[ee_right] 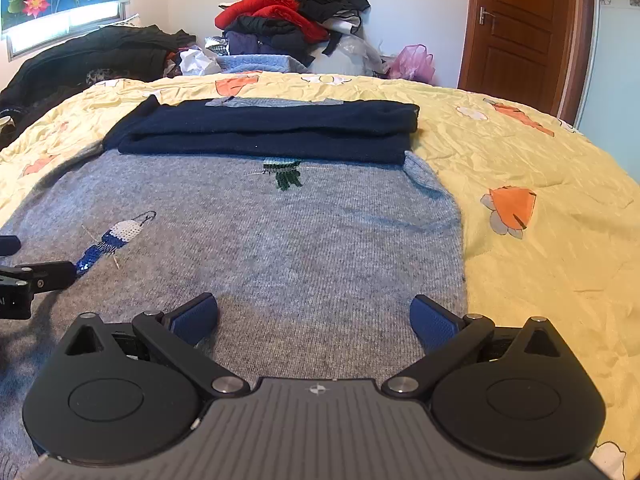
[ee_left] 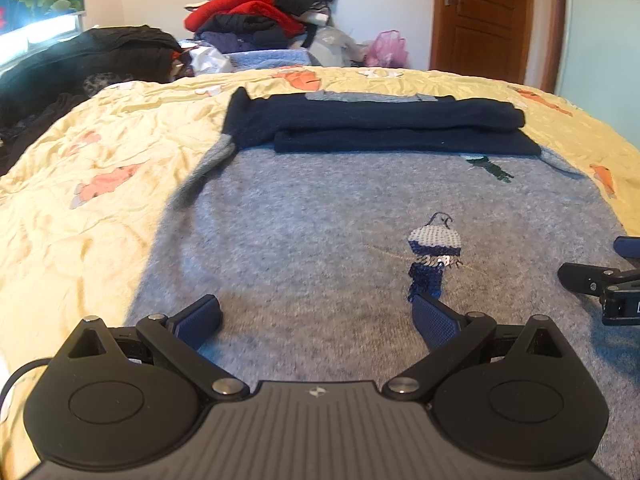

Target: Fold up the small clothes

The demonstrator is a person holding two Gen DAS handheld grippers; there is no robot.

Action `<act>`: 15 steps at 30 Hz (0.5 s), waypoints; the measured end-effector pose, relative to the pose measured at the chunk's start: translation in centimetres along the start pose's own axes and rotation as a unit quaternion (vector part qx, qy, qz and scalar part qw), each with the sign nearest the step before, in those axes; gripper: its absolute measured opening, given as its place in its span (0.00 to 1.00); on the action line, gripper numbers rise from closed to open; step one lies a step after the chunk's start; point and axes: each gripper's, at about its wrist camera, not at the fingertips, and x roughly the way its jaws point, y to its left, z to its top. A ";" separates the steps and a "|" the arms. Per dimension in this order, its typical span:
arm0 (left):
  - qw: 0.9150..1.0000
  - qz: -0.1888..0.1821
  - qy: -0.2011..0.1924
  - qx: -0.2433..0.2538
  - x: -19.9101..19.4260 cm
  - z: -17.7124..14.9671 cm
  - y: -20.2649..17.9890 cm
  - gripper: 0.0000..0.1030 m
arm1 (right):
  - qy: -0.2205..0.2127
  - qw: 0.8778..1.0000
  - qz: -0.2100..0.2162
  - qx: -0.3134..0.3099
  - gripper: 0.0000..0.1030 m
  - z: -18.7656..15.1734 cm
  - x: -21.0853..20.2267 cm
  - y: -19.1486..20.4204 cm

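On bed [ee_right: 540,152] | grey sweater [ee_left: 320,220] flat, navy sleeves [ee_left: 380,128] folded | L grip [ee_left: 316,320] + R grip [ee_right: 314,320] jaws apart

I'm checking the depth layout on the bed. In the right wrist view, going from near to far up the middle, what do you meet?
Right hand-held gripper → grey sweater → green embroidered motif → folded navy sleeves → yellow bedspread → clothes pile.
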 end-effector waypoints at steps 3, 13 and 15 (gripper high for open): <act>1.000 0.003 0.010 -0.003 -1.1 -0.6 -0.3 1.00 | -0.001 1.000 0.001 0.001 1.00 -0.1 -0.1 -0.1; 1.000 -0.021 -0.006 0.005 -2.7 -2.8 -0.2 1.00 | 0.009 1.000 -0.003 0.012 1.00 -0.9 -2.0 0.5; 1.000 -0.022 -0.006 0.005 -2.7 -2.8 -0.2 1.00 | 0.016 1.000 0.005 -0.005 1.00 -1.9 -3.2 1.1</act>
